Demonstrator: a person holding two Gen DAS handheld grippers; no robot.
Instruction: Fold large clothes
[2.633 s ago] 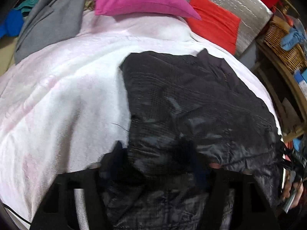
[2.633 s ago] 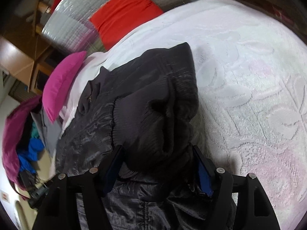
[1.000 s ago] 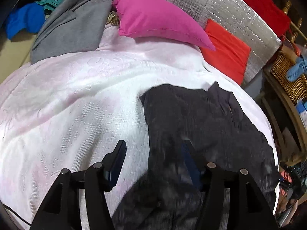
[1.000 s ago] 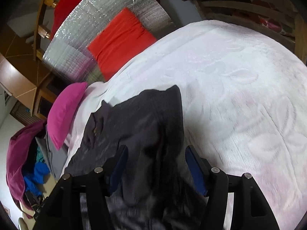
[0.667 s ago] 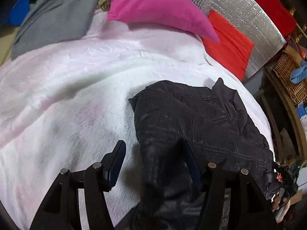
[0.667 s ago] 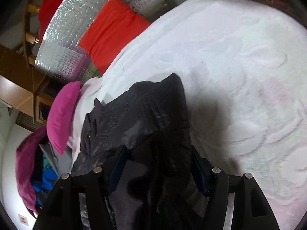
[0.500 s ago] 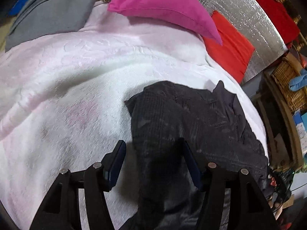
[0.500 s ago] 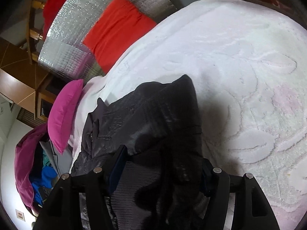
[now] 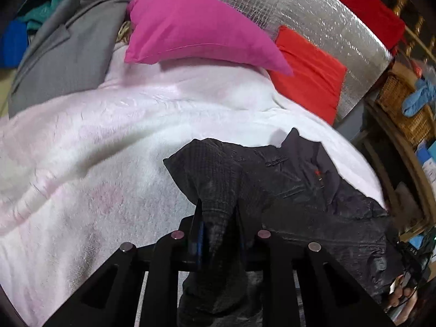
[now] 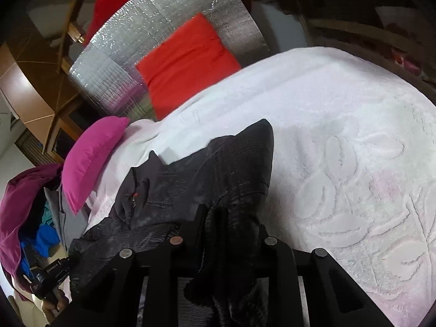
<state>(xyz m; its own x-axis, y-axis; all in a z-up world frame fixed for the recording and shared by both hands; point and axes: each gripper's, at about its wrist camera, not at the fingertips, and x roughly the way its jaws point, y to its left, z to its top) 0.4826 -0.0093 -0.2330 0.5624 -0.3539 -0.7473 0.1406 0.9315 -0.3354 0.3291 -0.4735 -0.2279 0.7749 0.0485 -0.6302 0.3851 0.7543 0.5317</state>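
A black quilted jacket (image 9: 286, 190) lies on the pale pink-white blanket (image 9: 95, 150) of a bed. In the left wrist view its left edge bunches up between the fingers of my left gripper (image 9: 218, 212), whose jaws are closing and pinch the fabric. In the right wrist view the same jacket (image 10: 207, 174) has its right edge gathered between the fingers of my right gripper (image 10: 229, 218), whose jaws are closing too and press on the cloth. The collar and a small red zip pull (image 10: 134, 194) face the head of the bed.
A magenta pillow (image 9: 196, 30) and a red cushion (image 9: 308, 70) lean at the head against a silver quilted board (image 9: 313, 8). A grey garment (image 9: 62, 54) and blue clothes lie at the far left. Wicker baskets (image 9: 403, 103) stand on shelves at the right. A hand (image 10: 51, 308) shows at the lower left.
Both grippers' jaws went from wide apart to closed on the jacket's edges. The jacket's near corners now bunch up between the fingers.
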